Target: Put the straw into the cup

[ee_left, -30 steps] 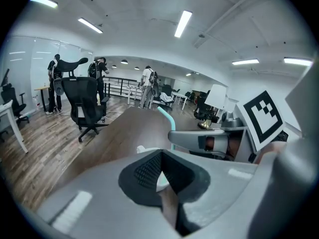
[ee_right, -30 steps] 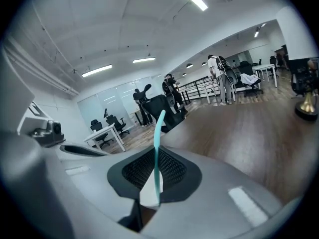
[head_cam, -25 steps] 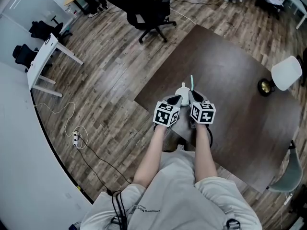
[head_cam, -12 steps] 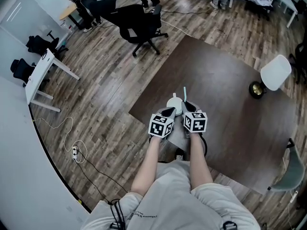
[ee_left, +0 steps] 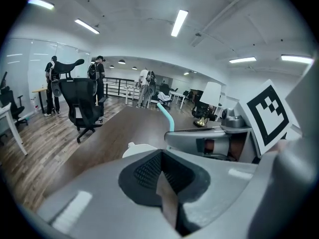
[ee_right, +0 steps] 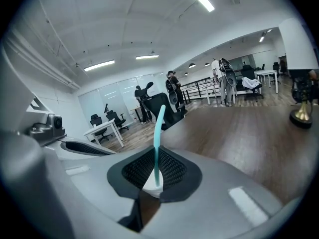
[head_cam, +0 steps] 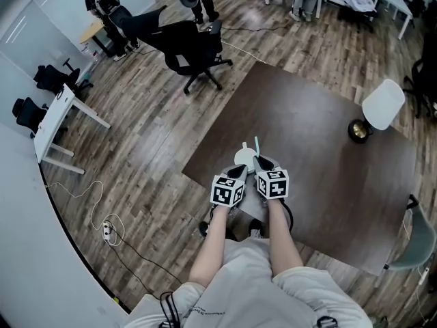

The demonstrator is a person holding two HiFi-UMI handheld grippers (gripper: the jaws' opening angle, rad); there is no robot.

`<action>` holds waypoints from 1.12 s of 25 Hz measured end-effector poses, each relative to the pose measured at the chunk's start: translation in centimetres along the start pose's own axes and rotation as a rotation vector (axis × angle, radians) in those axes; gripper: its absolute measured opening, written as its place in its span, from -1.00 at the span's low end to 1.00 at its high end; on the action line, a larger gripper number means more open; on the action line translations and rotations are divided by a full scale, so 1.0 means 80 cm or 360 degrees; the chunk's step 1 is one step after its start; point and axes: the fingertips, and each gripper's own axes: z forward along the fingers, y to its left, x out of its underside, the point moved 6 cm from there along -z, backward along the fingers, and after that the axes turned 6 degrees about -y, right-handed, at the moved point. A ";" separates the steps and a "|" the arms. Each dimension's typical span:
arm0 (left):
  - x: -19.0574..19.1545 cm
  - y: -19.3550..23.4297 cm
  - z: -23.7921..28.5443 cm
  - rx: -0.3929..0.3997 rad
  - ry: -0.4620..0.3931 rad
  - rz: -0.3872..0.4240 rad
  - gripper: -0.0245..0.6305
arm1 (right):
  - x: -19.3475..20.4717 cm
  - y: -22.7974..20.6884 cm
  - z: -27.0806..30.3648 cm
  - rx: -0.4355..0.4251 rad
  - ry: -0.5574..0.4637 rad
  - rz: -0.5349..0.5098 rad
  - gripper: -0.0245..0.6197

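Gripping the straw by its lower part, the right gripper has its jaws closed on it and holds it upright. The left gripper has its jaws pressed together with nothing seen between them. The cup stands on the table just past both tips. The straw rises at the cup's right edge. I cannot tell whether its foot is inside.

straw: teal, bent tip, upright, clamped in R gripper | cup: white, next to straw
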 end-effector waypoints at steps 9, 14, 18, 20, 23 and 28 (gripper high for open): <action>-0.013 0.006 -0.003 0.0056 -0.0026 0.0032 -0.92 | -0.006 -0.001 0.001 0.0086 0.0003 0.0020 -0.77; -0.011 0.011 -0.006 0.0111 -0.0002 0.0056 -0.92 | 0.002 0.004 -0.006 0.0150 0.0001 0.0040 -0.77; -0.015 0.014 -0.004 0.0169 0.0004 0.0075 -0.92 | 0.007 0.007 -0.006 0.0194 0.0008 0.0055 -0.77; -0.015 0.017 -0.004 0.0196 0.0011 0.0091 -0.92 | 0.007 0.009 -0.006 0.0224 -0.0003 0.0064 -0.77; -0.018 0.020 -0.006 0.0230 0.0018 0.0123 -0.92 | 0.007 0.009 -0.009 0.0279 -0.0019 0.0080 -0.77; -0.027 0.034 -0.006 0.0276 0.0018 0.0167 -0.92 | 0.008 0.007 -0.010 0.0373 -0.0043 0.0116 -0.77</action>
